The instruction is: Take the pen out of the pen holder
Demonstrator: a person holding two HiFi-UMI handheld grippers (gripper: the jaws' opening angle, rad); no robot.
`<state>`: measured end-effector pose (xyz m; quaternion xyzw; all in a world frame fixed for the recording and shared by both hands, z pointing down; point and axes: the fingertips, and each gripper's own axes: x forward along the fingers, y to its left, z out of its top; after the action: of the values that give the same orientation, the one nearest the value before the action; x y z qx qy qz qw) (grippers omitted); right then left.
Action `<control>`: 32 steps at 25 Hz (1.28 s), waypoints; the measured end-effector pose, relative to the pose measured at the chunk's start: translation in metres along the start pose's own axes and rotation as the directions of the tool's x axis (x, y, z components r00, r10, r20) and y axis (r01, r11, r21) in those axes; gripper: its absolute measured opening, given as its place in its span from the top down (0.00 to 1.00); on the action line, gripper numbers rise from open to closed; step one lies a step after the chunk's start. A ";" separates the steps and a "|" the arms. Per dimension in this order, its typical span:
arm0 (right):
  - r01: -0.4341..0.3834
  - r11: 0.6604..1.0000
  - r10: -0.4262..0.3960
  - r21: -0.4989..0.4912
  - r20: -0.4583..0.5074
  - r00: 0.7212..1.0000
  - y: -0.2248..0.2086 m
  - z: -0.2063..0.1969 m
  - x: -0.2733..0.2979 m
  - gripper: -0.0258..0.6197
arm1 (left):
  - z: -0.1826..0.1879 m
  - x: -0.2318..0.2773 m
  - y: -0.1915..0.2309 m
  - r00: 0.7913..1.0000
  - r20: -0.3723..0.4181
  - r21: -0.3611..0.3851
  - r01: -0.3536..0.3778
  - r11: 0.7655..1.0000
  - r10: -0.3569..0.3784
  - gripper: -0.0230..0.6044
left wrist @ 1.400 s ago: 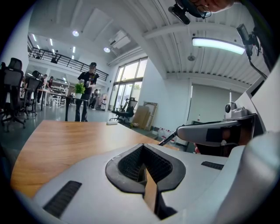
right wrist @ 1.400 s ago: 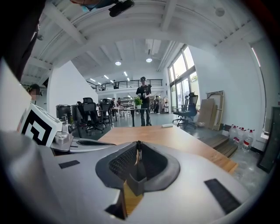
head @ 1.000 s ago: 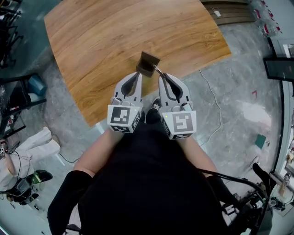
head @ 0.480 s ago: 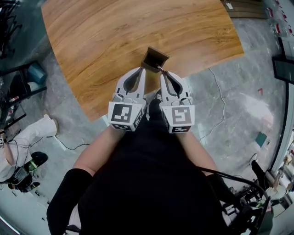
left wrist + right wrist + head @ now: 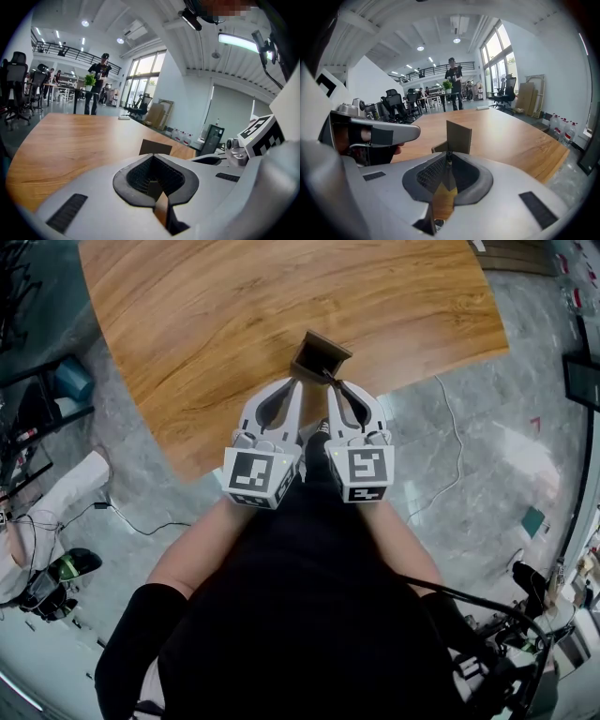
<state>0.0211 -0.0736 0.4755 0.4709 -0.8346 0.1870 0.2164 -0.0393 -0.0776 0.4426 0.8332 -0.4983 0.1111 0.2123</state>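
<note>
floor point(image 5: 487, 456): grey marble | wooden table point(image 5: 234, 324) | tall windows point(image 5: 501, 51) | ceiling lights point(image 5: 236, 40)

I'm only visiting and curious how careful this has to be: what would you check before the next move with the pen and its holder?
1. Right hand-held gripper closed on the pen: ok, its jaws are together on what looks like a thin dark tip.
2. Pen free of the pen holder: cannot tell, too small to see.
3. Left hand-held gripper steadying the pen holder: cannot tell. Its jaws are together at the near wall.
4. Pen holder upright on the table: ok.
</note>
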 end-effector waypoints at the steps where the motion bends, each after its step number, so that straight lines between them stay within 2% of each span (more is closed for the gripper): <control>1: -0.001 1.000 0.001 0.000 -0.002 1.000 0.001 -0.001 0.001 0.90 | -0.001 0.000 0.000 1.000 -0.001 -0.002 0.000 1.000 0.000 0.95; 12: 0.007 1.000 -0.007 0.010 -0.017 1.000 0.002 -0.008 0.002 0.90 | -0.007 -0.006 0.000 1.000 -0.010 -0.013 -0.006 1.000 0.006 0.95; 20: 0.012 1.000 -0.012 0.001 0.009 1.000 0.002 -0.001 -0.006 0.90 | -0.007 -0.007 -0.002 1.000 -0.011 -0.012 -0.006 1.000 0.006 0.95; 26: 0.028 1.000 -0.027 -0.010 0.086 0.996 0.001 0.026 -0.029 0.90 | 0.009 -0.010 -0.010 1.000 0.028 0.008 0.006 1.000 -0.006 0.95; 32: 0.030 0.998 -0.017 -0.059 0.222 0.975 0.007 0.082 -0.067 0.90 | 0.055 -0.025 -0.030 0.993 0.115 0.064 0.017 0.998 -0.024 0.95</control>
<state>0.0312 -0.0649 0.3703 0.4917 -0.8533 0.1046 0.1387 -0.0260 -0.0710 0.3765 0.8495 -0.4976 0.0763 0.1580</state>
